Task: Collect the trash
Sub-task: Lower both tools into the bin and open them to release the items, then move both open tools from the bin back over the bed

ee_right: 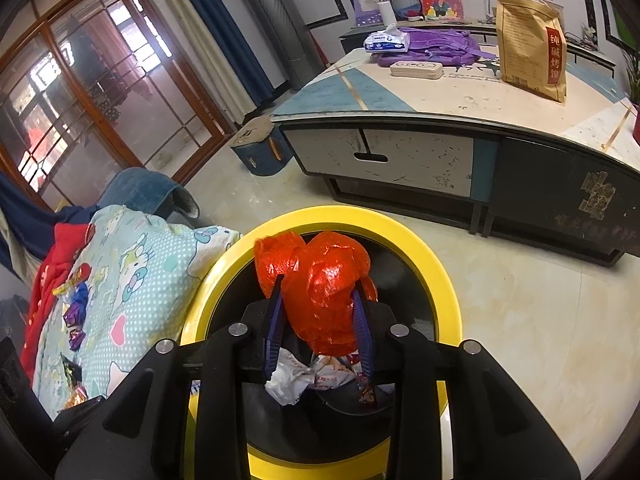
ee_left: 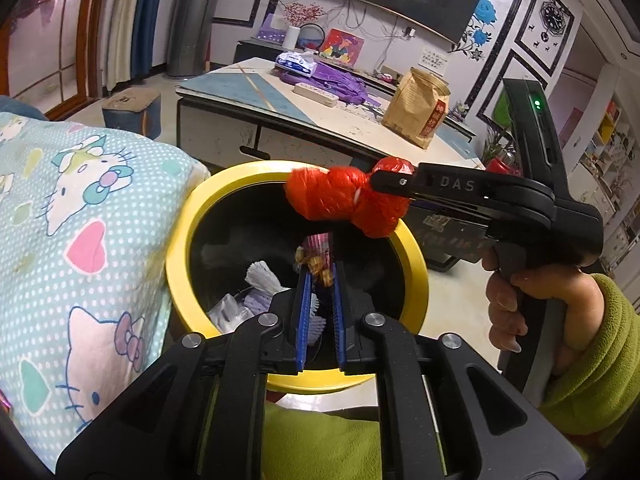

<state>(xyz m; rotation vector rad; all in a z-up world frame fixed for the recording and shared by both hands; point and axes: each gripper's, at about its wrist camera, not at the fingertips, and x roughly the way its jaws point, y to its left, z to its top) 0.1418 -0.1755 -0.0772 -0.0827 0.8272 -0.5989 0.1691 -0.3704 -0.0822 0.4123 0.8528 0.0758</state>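
A yellow-rimmed black trash bin [ee_left: 180, 240] [ee_right: 420, 240] stands on the floor beside the bed. My left gripper [ee_left: 320, 276] is shut on a pink and gold candy wrapper [ee_left: 318, 260] over the bin's opening. My right gripper [ee_right: 320, 300] is shut on a crumpled red plastic bag [ee_right: 324, 280] and holds it above the bin; the bag also shows in the left wrist view [ee_left: 344, 200], at the bin's far rim. White crumpled paper [ee_right: 288, 380] and other wrappers lie inside the bin.
A Hello Kitty quilt [ee_left: 80, 220] [ee_right: 152, 272] lies left of the bin, with several candy wrappers [ee_right: 76, 312] on it. A low coffee table [ee_right: 440, 128] holding a brown paper bag [ee_right: 532, 48], a purple cloth and tissues stands behind. A small stool [ee_right: 260, 148] sits near it.
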